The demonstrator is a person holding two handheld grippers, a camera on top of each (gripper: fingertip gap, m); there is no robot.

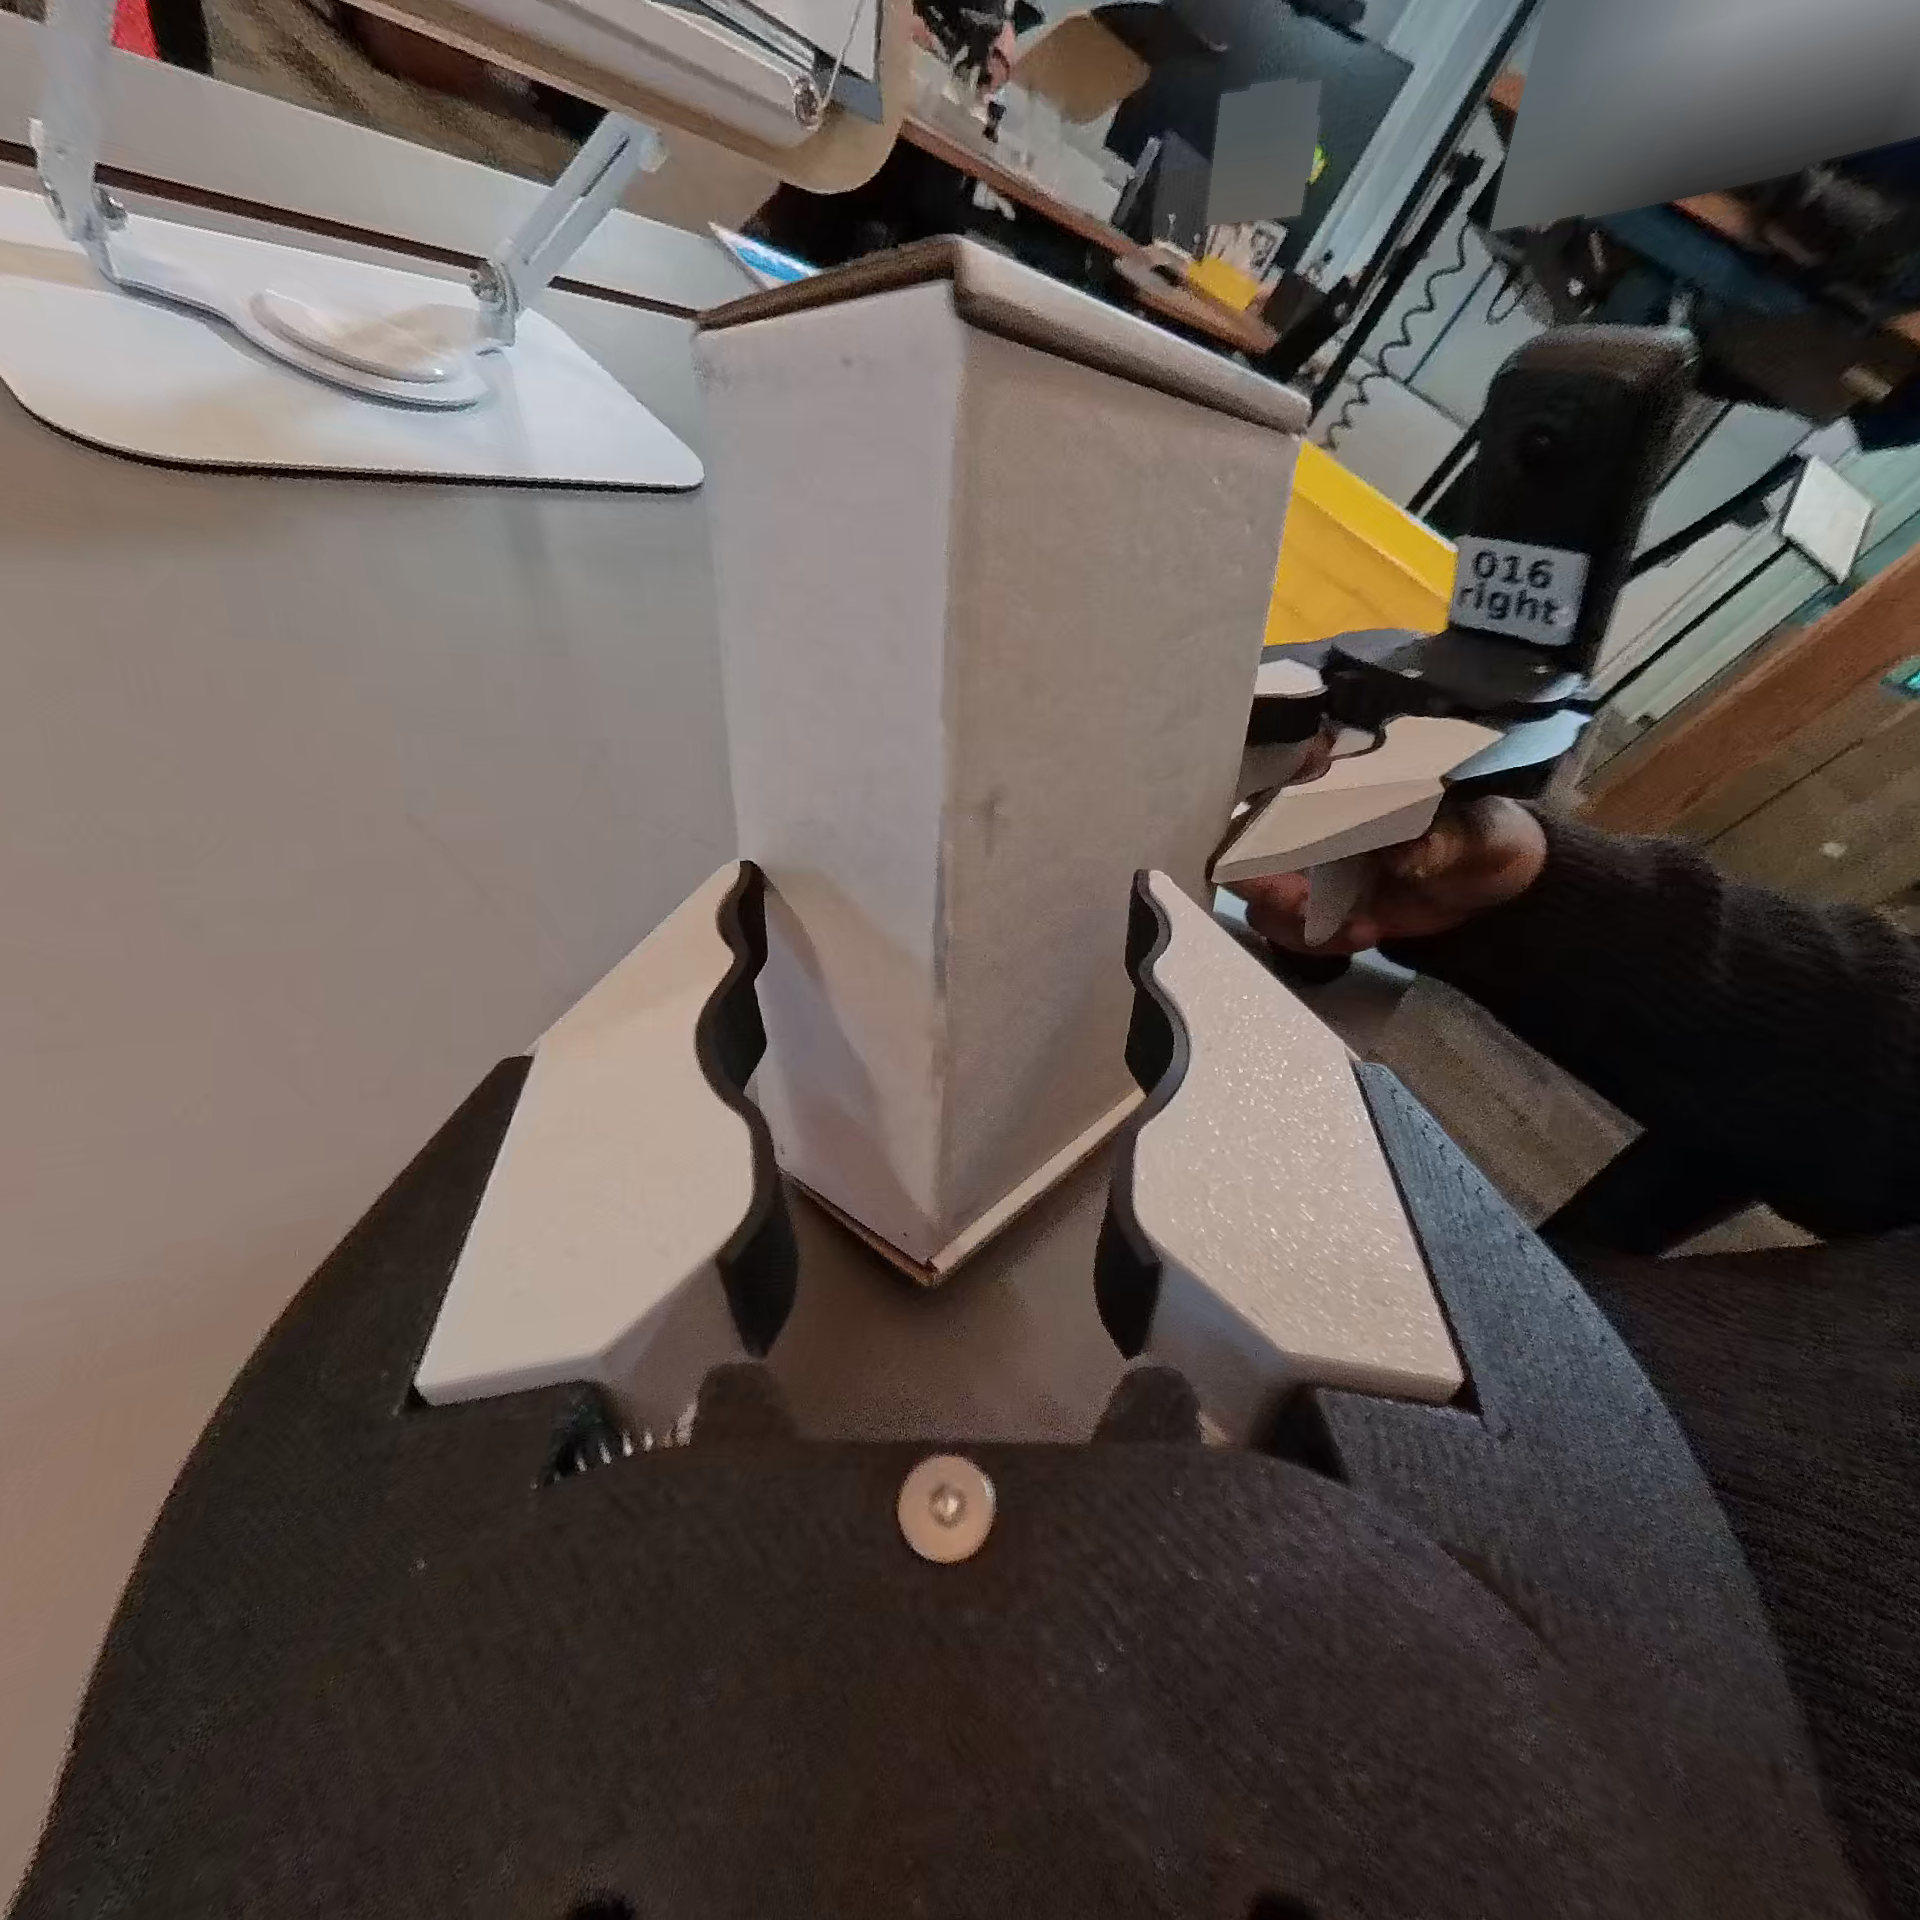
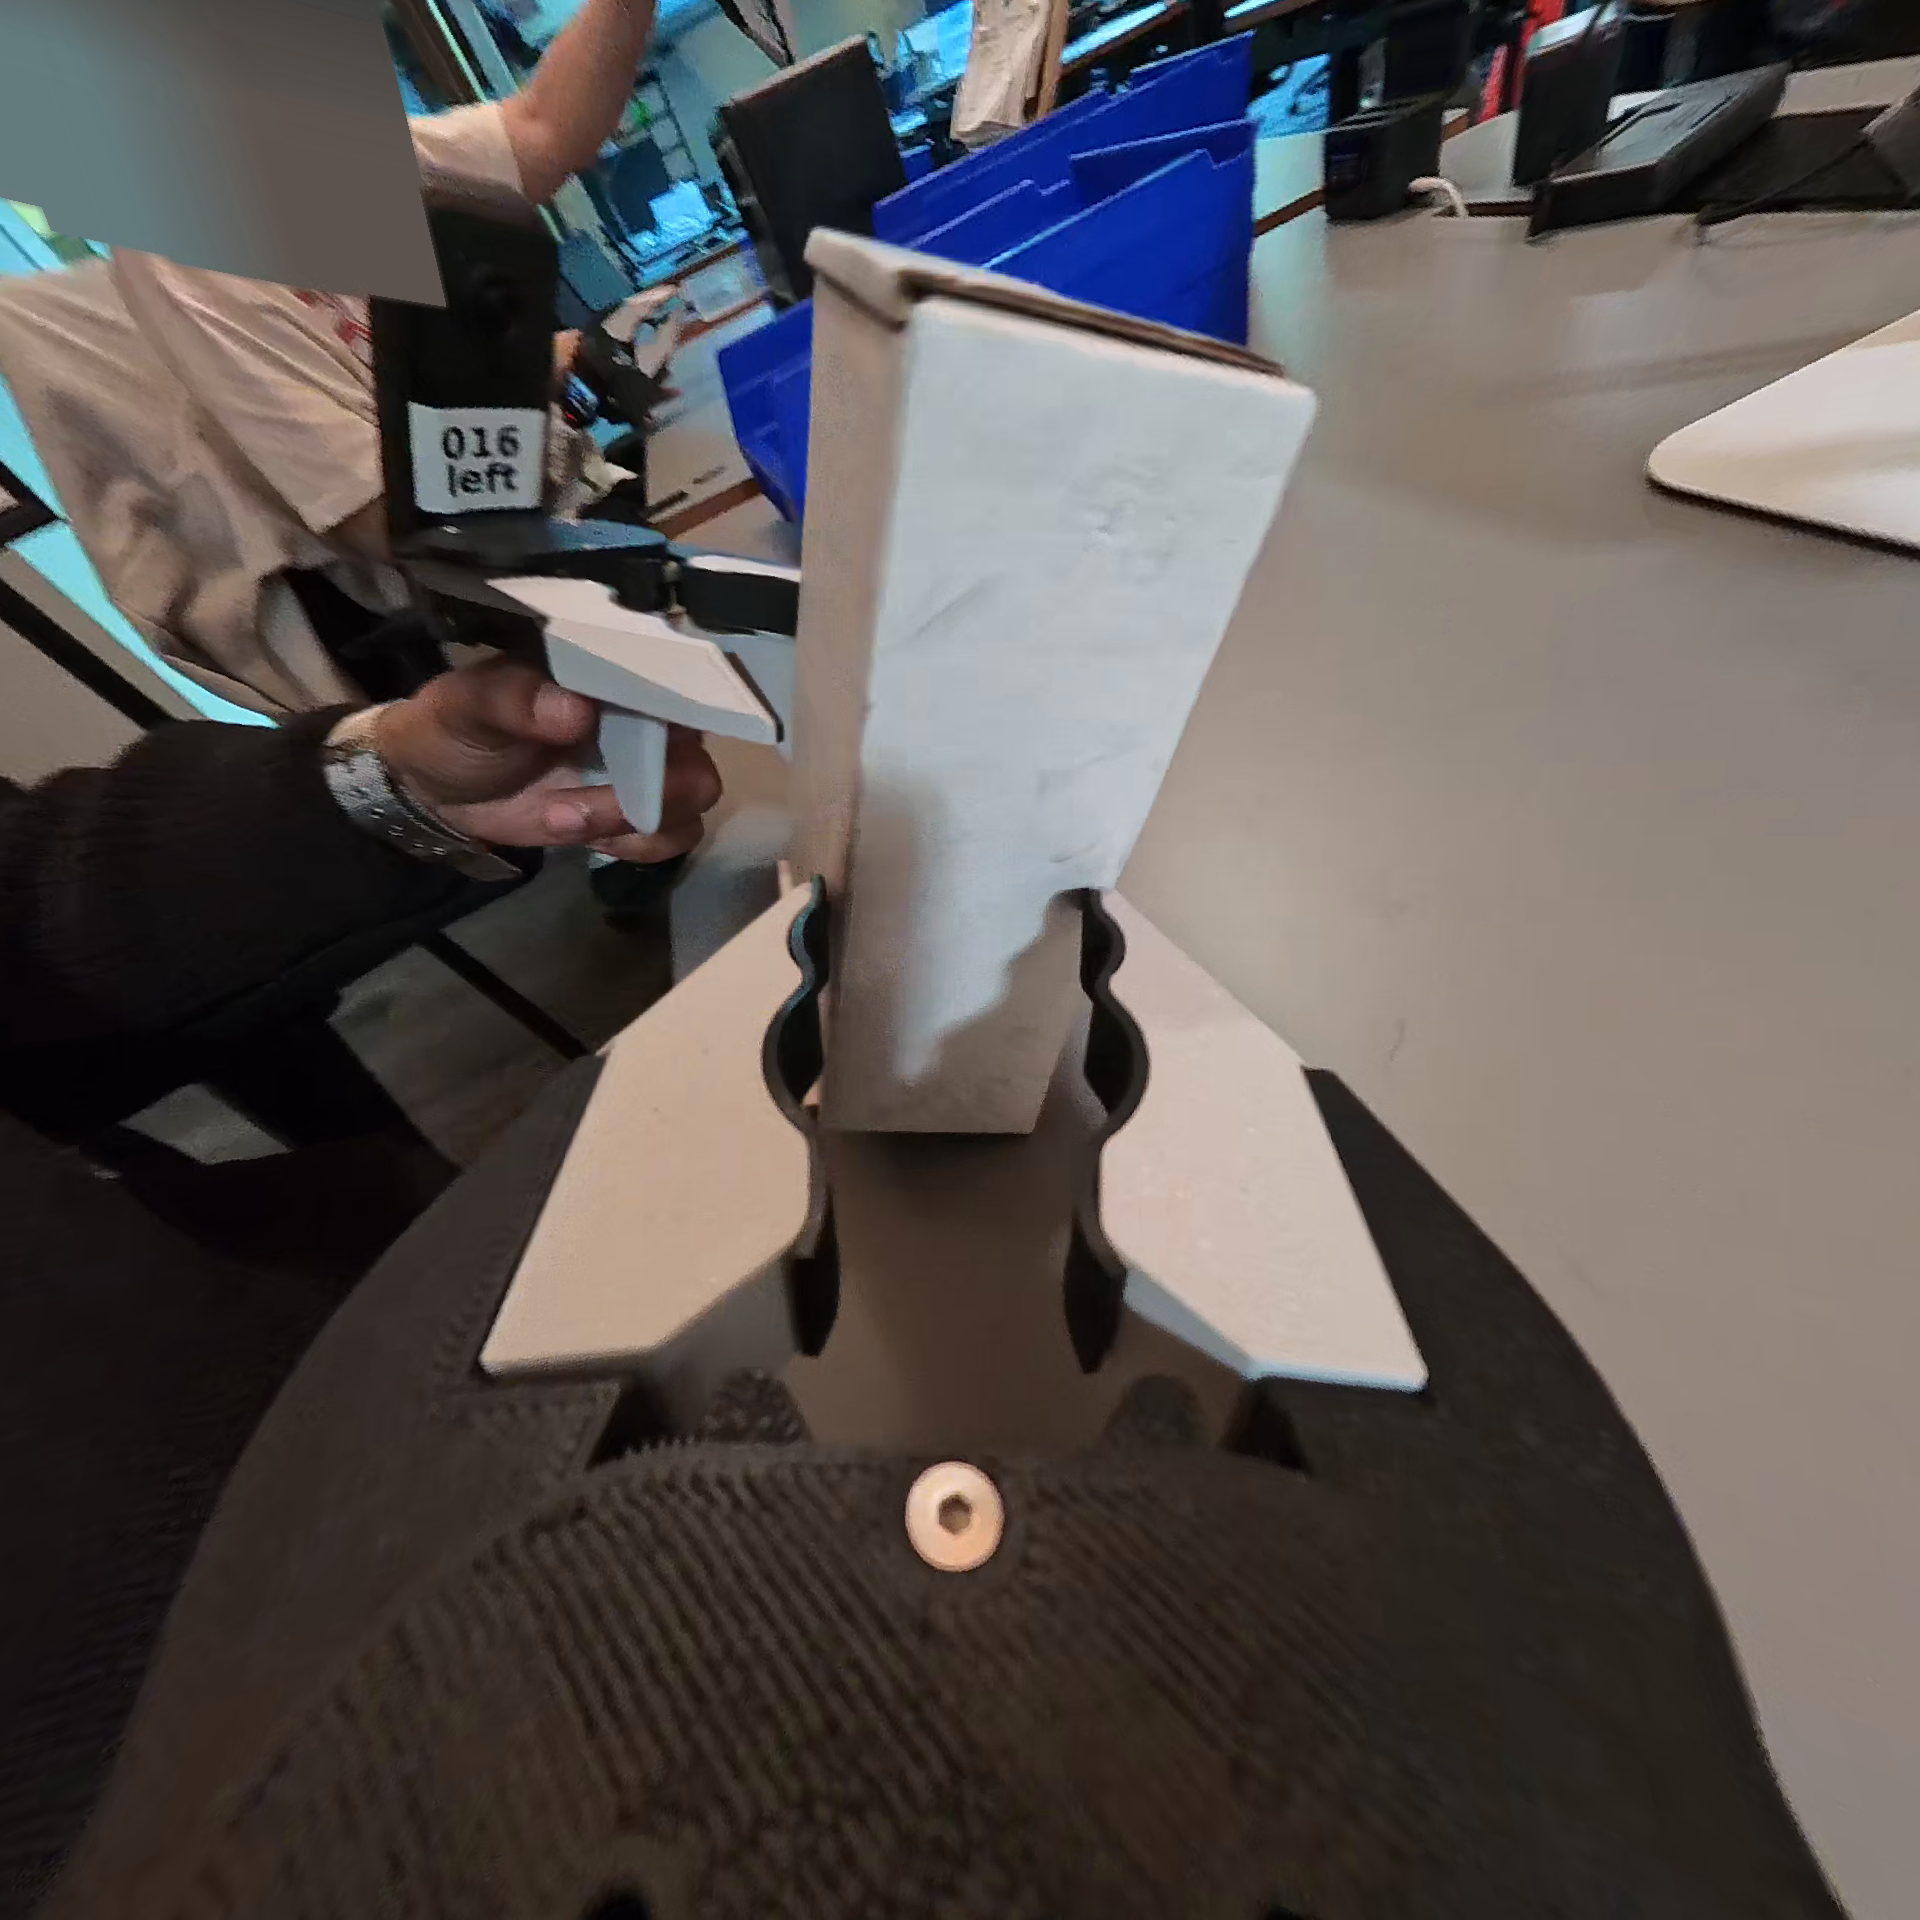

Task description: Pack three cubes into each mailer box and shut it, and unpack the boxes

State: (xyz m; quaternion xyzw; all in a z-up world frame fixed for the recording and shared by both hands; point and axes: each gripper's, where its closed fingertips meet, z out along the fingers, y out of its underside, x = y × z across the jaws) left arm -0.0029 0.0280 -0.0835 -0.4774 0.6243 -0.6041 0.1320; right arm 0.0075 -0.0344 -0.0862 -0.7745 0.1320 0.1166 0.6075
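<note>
box: one white mailer box (image 1: 977, 665), shut, held off the tabletop (image 1: 312, 831) between the two tools, long axis across from one to the other
left tongs: left tongs (image 1: 940, 1049) grasping a corner end of the box; a box edge points straight back at the camera, so the jaws press on slanted faces rather than flat ones
right tongs: right tongs (image 2: 951, 1023) clamped on the opposite end, jaws flat on the two narrow sides; white face (image 2: 1060, 644) dented and wrinkled
hands: left hand (image 2: 551, 769) on its trigger, watch at the wrist; right hand (image 1: 1392, 883) likewise, dark sleeve
cubes: none visible; cannot tell whether the box is loaded
surroundings: white stand base (image 1: 343, 405) far left on the tabletop, blue bins (image 2: 1091, 208) beyond the box, yellow bin (image 1: 1351, 540) off the far edge
step: likely carrying or turning the shut box, either just packed or about to be opened; cannot tell which
risk 1: left grip sits on a corner, so the box may twist or squirt out if either side squeezes harder
risk 2: cardboard already creased; more pressure could crush the wall or pop the end flap
risk 3: if one tool lets go first, the other holds a long box by one end and it may droop, dumping any cubes inside
</note>
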